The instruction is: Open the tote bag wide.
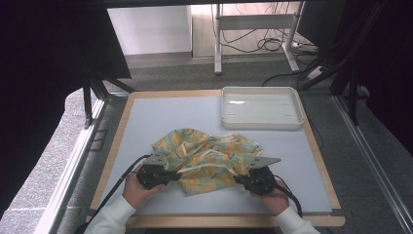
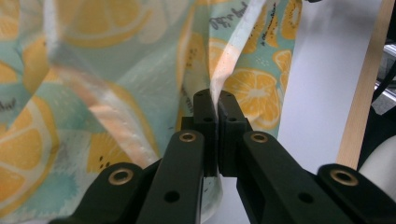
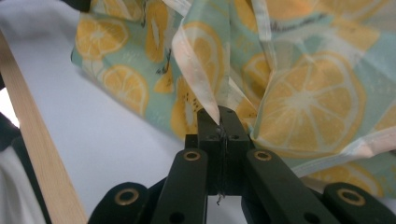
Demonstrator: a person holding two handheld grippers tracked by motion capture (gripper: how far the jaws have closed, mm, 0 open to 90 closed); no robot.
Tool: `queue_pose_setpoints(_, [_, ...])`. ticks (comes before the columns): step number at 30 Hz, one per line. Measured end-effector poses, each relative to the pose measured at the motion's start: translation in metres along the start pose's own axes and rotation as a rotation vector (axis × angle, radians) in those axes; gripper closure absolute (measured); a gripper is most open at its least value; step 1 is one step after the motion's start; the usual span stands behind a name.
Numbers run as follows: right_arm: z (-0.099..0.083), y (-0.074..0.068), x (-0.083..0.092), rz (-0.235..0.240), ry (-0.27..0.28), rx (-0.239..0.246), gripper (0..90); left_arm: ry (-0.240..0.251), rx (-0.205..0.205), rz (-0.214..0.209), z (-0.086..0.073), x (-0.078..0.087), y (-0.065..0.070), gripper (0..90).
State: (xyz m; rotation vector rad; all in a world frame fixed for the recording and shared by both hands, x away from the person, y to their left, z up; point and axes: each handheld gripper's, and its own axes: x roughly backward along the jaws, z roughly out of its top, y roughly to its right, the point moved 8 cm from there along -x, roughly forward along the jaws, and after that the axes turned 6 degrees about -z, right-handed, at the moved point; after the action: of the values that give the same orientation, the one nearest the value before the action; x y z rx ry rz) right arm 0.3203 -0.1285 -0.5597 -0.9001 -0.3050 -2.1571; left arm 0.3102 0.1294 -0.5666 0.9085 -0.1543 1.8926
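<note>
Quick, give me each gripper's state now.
Left gripper: shut on the cloth, pinching its edge.
Right gripper: shut on the cloth, also at an edge.

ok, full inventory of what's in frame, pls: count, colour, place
cloth: 1, mint green with orange-slice print and pale hem, crumpled on the table's near middle
tray: 1, white, far right of the table, nothing in it
table: 1, pale grey top with a wooden edge
desk frame: 1, white legs, on the floor beyond the table, cables beside it
left gripper: 1, black, shut on the cloth's hem
right gripper: 1, black, shut on the cloth's hem
hands: 2, white sleeves, at the near edge
</note>
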Motion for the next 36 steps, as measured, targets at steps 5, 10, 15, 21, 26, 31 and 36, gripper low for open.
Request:
queue_pose_setpoints(5, [-0.010, -0.003, -0.004, 0.008, -0.046, 0.007, 88.7, -0.028, 0.008, 0.008, -0.008, -0.002, -0.003, 89.9])
queue_pose_setpoints(10, [-0.017, -0.003, -0.005, 0.003, -0.073, 0.006, 88.7, -0.059, 0.028, 0.001, -0.017, -0.007, -0.006, 89.9])
queue_pose_setpoints(15, [-0.020, 0.002, -0.005, -0.010, -0.082, 0.004, 88.8, -0.078, 0.059, 0.006, -0.022, -0.009, -0.013, 89.7])
queue_pose_setpoints(21, [-0.023, 0.005, -0.006, -0.017, -0.095, 0.004, 88.8, -0.087, 0.073, 0.018, -0.024, -0.010, -0.020, 89.2])
queue_pose_setpoints(26, [-0.023, 0.005, -0.007, -0.020, -0.098, 0.011, 88.7, -0.087, 0.073, 0.020, -0.024, -0.010, -0.020, 88.4])
queue_pose_setpoints(31, [-0.023, 0.003, -0.006, -0.010, -0.087, 0.023, 71.0, -0.081, 0.063, 0.017, -0.024, -0.010, -0.018, 82.7])
queue_pose_setpoints(36, [-0.013, 0.000, 0.008, -0.052, -0.003, 0.022, 41.8, -0.076, 0.051, 0.029, -0.023, -0.008, -0.016, 72.1])
